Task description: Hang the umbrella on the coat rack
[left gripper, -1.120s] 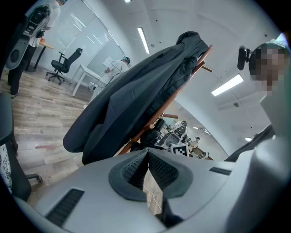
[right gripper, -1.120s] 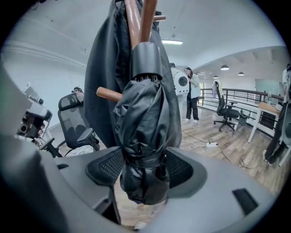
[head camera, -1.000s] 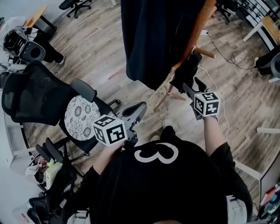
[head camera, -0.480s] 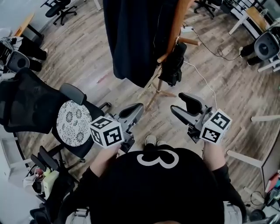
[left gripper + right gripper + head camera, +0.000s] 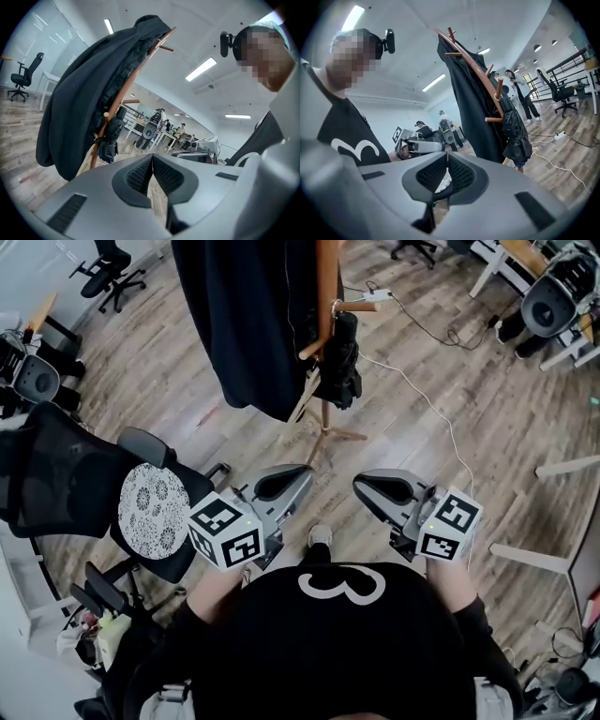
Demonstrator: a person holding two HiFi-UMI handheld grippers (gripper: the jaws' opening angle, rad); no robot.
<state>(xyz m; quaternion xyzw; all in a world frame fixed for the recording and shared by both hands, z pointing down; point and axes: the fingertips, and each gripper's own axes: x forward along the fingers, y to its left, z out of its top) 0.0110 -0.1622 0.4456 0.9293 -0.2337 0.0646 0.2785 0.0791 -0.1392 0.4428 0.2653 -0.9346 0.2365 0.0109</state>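
We hold our left gripper and right gripper side by side, both clenched and empty; the right one's jaws have just been closing with nothing between them. The folded black umbrella hangs from a peg of the coat rack, just beside the dark coat, well apart from both grippers

Wood, cloth and planks
Smooth brown wooden coat rack; crumpled black cloth umbrella; matt dark cloth coat; wood-plank floor.
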